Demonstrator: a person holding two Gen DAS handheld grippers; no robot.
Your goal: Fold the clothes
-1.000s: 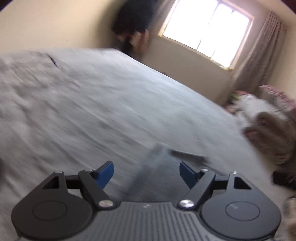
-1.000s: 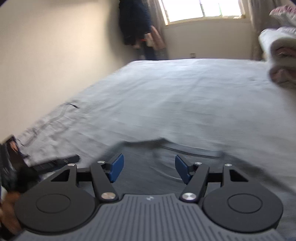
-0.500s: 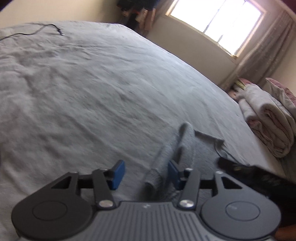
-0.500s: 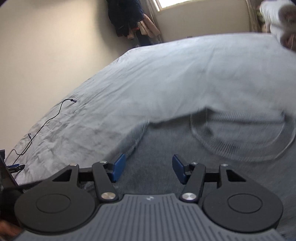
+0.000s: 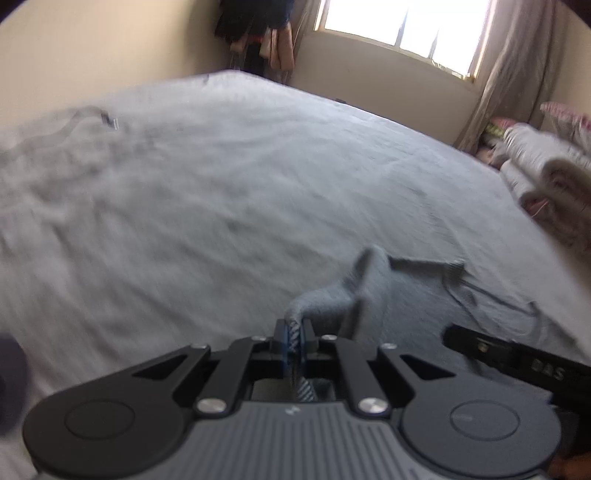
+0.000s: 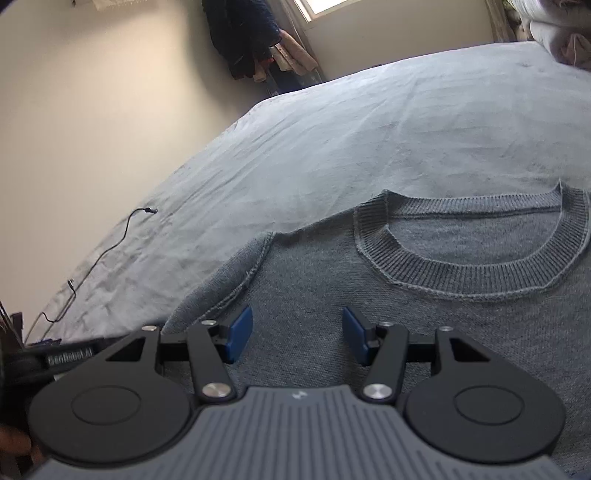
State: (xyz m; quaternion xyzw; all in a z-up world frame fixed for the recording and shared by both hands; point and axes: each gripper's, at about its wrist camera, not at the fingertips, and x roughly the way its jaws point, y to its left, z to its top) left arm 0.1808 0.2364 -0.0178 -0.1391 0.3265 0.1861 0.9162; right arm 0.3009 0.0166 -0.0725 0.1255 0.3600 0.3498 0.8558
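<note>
A grey knit sweater (image 6: 424, 314) lies flat on a bed (image 6: 369, 140) covered with a pale grey sheet. In the right wrist view its ribbed round collar (image 6: 469, 269) sits just ahead and to the right of the gripper, with the shoulder seam running down to the left and the sleeve falling off toward the bed's near edge.

The right gripper (image 6: 297, 334) hovers low over the sweater's chest, its blue pads (image 6: 240, 332) standing about half apart. Nothing is pinched between them; the knit fabric only shows beneath the gap. Whether the fingertips touch the cloth cannot be told.

In the left wrist view, the left gripper (image 5: 293, 338) is clamped tight on a ribbed edge of the sweater (image 5: 332, 302). The cloth rises from the closed pads in a raised, twisted fold that runs forward to the right and then flattens onto the sheet. This view is blurred. The black body of the other gripper (image 5: 517, 360) crosses the lower right corner, near the held fold.

A thin black cable (image 6: 107, 254) snakes over the sheet near the left edge of the bed, well apart from the sweater. Dark clothes (image 6: 243, 40) hang in the far corner beside a bright window (image 5: 402, 33) with a curtain (image 5: 517, 70). Rolled bedding (image 5: 546, 177) is piled at the right side of the bed.
</note>
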